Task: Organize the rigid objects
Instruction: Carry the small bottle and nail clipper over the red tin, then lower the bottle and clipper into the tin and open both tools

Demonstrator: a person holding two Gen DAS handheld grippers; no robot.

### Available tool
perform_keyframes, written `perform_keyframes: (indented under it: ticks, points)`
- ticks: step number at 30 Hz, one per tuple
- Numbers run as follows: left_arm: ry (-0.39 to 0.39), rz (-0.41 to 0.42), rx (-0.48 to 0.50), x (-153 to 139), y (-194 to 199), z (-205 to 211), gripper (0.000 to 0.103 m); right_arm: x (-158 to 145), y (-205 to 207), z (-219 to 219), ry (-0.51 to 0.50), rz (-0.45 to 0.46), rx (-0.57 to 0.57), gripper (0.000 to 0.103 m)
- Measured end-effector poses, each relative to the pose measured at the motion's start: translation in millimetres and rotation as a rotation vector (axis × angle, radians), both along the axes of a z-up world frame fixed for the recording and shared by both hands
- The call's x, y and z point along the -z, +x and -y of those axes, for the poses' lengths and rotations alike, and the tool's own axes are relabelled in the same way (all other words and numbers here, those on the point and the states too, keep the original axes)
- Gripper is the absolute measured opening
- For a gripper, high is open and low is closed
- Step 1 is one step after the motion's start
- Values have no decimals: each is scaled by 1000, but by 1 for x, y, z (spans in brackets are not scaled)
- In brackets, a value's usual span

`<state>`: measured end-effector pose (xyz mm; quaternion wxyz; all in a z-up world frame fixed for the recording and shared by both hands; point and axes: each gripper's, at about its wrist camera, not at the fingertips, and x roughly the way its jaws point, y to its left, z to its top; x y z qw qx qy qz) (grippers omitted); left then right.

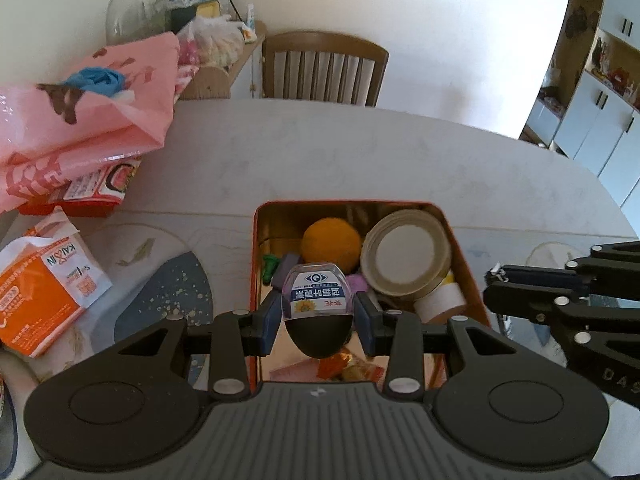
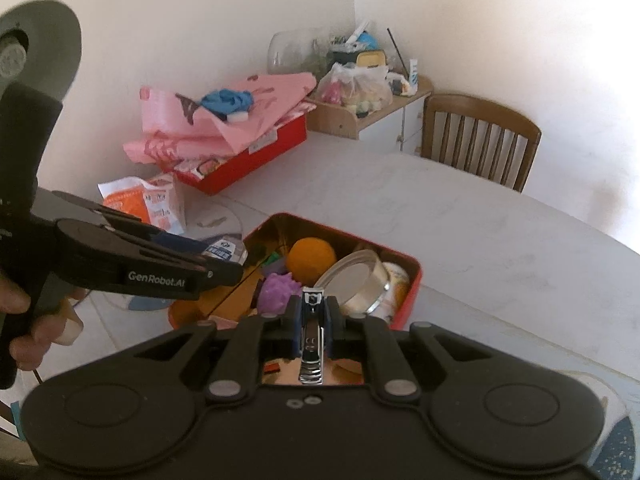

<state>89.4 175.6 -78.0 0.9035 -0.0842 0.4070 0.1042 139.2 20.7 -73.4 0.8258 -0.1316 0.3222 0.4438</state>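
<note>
Left gripper (image 1: 318, 312): closed on a small bottle, its blue pads pressing the bottle's two sides; the jaws stand only as far apart as the bottle is wide.
Small bottle (image 1: 318, 294): clear body with a blue-and-white label bearing an eye mark, dark cap pointing back toward the camera; it hangs over the near end of the tin.
Right gripper (image 2: 314, 326): jaws fully together on a nail clipper, blue pads clamping its flanks.
Nail clipper (image 2: 312, 340): shiny metal, lying lengthwise between the pads, over the tin's near edge.
Red tin (image 1: 460, 240): open, rectangular, gold inside, on the table just beyond both grippers at 12 o'clock.
Tin contents: an orange ball (image 1: 331, 243) near the far side, a round lid (image 1: 406, 252) tilted at its 3 o'clock, a white cylinder (image 1: 440, 300) under the lid, a purple knobbly toy (image 2: 278, 292) at the ball's 7 o'clock in the right wrist view.
Hand (image 2: 28, 316): wraps the left gripper's handle, at 9 o'clock in the right wrist view.
Table (image 1: 360, 152): pale, marbled top.
Orange-and-white packet (image 1: 44, 292): at 9 o'clock of the tin.
Pink bag (image 1: 88, 120): at 10 o'clock, draped over a red box (image 2: 256, 156).
Wooden chair (image 1: 324, 68): at 12 o'clock beyond the table's far edge.
</note>
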Motion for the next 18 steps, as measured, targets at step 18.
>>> perform_keyframes:
  ticks: [18]
  points:
    - [-33,-84,117,38,12,11,38,49,12,-29,-131,-91,-11,11]
